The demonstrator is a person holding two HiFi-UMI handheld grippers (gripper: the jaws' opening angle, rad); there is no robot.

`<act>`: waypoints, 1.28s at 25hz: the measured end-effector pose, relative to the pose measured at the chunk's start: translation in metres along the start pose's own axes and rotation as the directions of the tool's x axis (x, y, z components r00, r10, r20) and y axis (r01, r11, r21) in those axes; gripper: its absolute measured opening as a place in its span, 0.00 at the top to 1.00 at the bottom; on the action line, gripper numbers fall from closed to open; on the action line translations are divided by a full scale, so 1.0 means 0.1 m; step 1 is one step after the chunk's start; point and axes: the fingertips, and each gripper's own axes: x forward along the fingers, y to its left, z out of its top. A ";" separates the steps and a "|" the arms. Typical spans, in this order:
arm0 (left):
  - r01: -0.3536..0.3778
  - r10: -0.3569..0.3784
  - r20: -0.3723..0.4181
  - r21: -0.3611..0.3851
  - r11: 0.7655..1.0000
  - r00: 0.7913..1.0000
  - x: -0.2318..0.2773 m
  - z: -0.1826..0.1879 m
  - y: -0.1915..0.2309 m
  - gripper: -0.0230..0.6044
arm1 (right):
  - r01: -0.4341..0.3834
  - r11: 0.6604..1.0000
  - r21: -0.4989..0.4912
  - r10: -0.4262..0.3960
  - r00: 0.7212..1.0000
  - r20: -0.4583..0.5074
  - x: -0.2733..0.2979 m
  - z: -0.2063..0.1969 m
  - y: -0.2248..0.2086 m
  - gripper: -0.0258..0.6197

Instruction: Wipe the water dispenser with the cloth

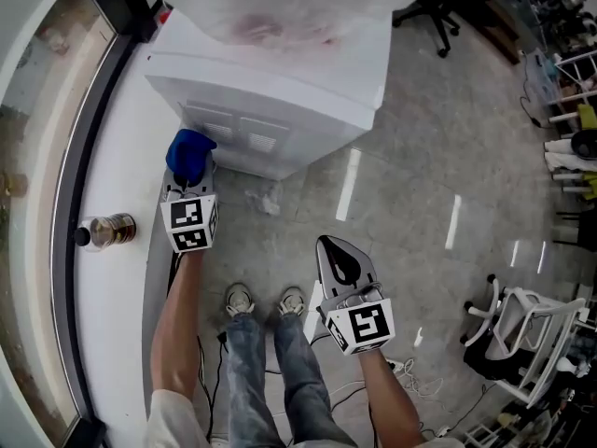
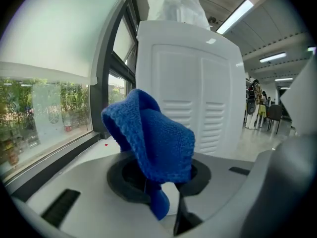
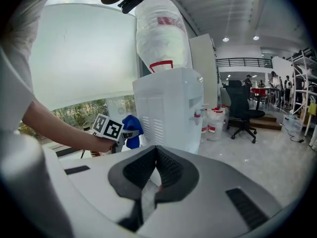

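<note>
The left gripper (image 1: 190,177) is clamped on a blue cloth (image 1: 189,153); in the left gripper view the jaws pinch the lower fold of the cloth (image 2: 157,142), and the rest of it stands up in a bunched peak above them. The cloth is held up against the louvred white panel of the water dispenser (image 1: 280,91), near its lower corner on the window side. No view settles whether the fabric actually touches the panel. The right gripper (image 1: 343,264) is held lower and nearer the person, well apart from the dispenser. Its jaws are closed together with nothing between them, as the right gripper view confirms (image 3: 154,180). That view also shows the dispenser (image 3: 168,108) carrying an inverted bottle wrapped in clear plastic (image 3: 158,31). The cloth (image 3: 131,129) sits just beside the vented side. A white window ledge (image 1: 117,138) runs along the left gripper's side and bears a small jar (image 1: 108,231) lying on its side. A crumpled scrap of paper (image 1: 268,200) lies on the grey floor at the dispenser's foot. The person's shoes (image 1: 240,299) stand between the two grippers. A black office chair (image 3: 242,108) stands well beyond the dispenser.
</note>
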 end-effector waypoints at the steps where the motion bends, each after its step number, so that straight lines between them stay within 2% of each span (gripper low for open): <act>1: -0.007 0.007 0.001 -0.002 1.000 1.000 0.02 -0.01 0.09 0.81 | -0.004 1.000 -0.004 0.004 1.000 -0.002 0.06 0.01 0.04 0.94; 5: 0.003 -0.003 0.004 0.021 1.000 1.000 0.12 -0.02 0.24 0.81 | -0.005 1.000 -0.010 0.005 1.000 -0.017 0.21 0.00 0.12 0.94; 10: 0.046 -0.046 -0.002 0.072 0.996 0.999 0.13 0.03 0.10 0.81 | -0.001 1.000 -0.008 0.001 1.000 -0.018 0.20 0.05 0.14 0.94; 14: 0.103 -0.104 0.003 0.111 0.988 0.995 0.13 0.08 -0.30 0.81 | 0.015 1.000 0.000 -0.015 1.000 -0.011 0.06 0.01 0.04 0.94; 22: 0.194 -0.197 0.010 0.135 0.972 0.980 0.10 0.15 -1.28 0.81 | 0.076 0.996 0.038 -0.076 0.997 -0.001 -0.45 -0.20 -0.35 0.94; 28: 0.221 -0.225 0.007 0.140 0.965 0.974 0.08 0.20 -1.88 0.81 | 0.114 0.991 0.067 -0.114 0.993 0.003 -0.84 -0.38 -0.66 0.94; 32: 0.252 -0.258 0.005 0.184 0.950 0.966 0.07 0.23 -2.22 0.81 | 0.128 0.988 0.085 -0.129 0.992 0.006 -0.99 -0.47 -0.79 0.94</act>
